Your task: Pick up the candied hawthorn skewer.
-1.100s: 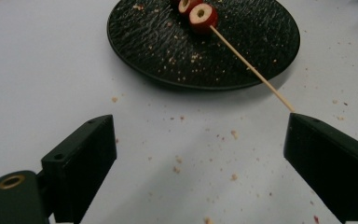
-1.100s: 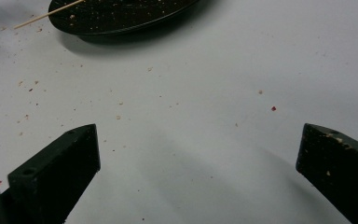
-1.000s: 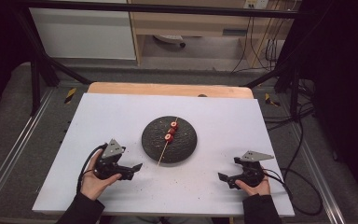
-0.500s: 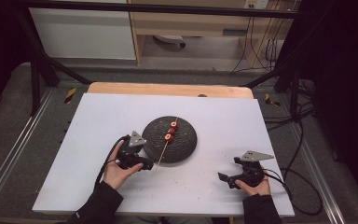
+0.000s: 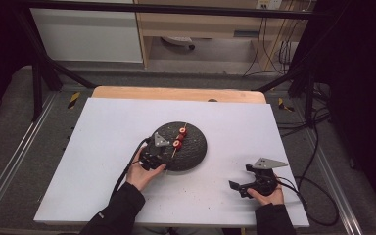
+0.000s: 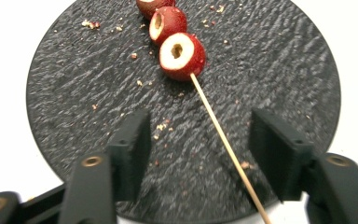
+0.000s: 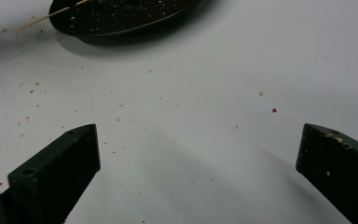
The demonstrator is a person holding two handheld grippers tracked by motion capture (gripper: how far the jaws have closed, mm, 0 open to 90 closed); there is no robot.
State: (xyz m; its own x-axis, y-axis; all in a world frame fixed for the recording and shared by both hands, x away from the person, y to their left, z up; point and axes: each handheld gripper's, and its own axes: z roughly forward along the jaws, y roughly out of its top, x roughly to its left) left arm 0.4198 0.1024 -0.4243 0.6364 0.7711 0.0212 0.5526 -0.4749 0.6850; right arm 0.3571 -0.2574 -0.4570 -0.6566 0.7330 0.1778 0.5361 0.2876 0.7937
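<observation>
I have the left claw (image 6: 200,154) over the near edge of the black slate plate (image 6: 279,56), jaws half apart and just been closing, with the bare end of the wooden skewer (image 6: 219,130) running between them. Neither pad touches the stick yet, so nothing is gripped. The skewer lies flat on the plate, its red hawthorn berries (image 6: 182,56) threaded at the far end, and its free tip juts past the plate's near rim.

To do this well, I judge I should keep the jaws level with the plate, low enough that the pads meet the thin stick rather than pass over it, and close gently. The stick sits nearer the right-hand jaw in the left gripper view, so centring first would stop it being shoved sideways and rolling the fruit. Gripping well short of the berries leaves them unsquashed.

In the high view the left claw (image 5: 157,147) sits at the plate's near-left edge, while the right claw (image 5: 254,177) rests well apart on the white desk (image 5: 103,122), jaws spread wide and empty. Crumbs (image 7: 28,91) of fruit speckle the desk and plate; they obstruct nothing. The plate's raised rim is the one thing my lower jaw edges might catch.
</observation>
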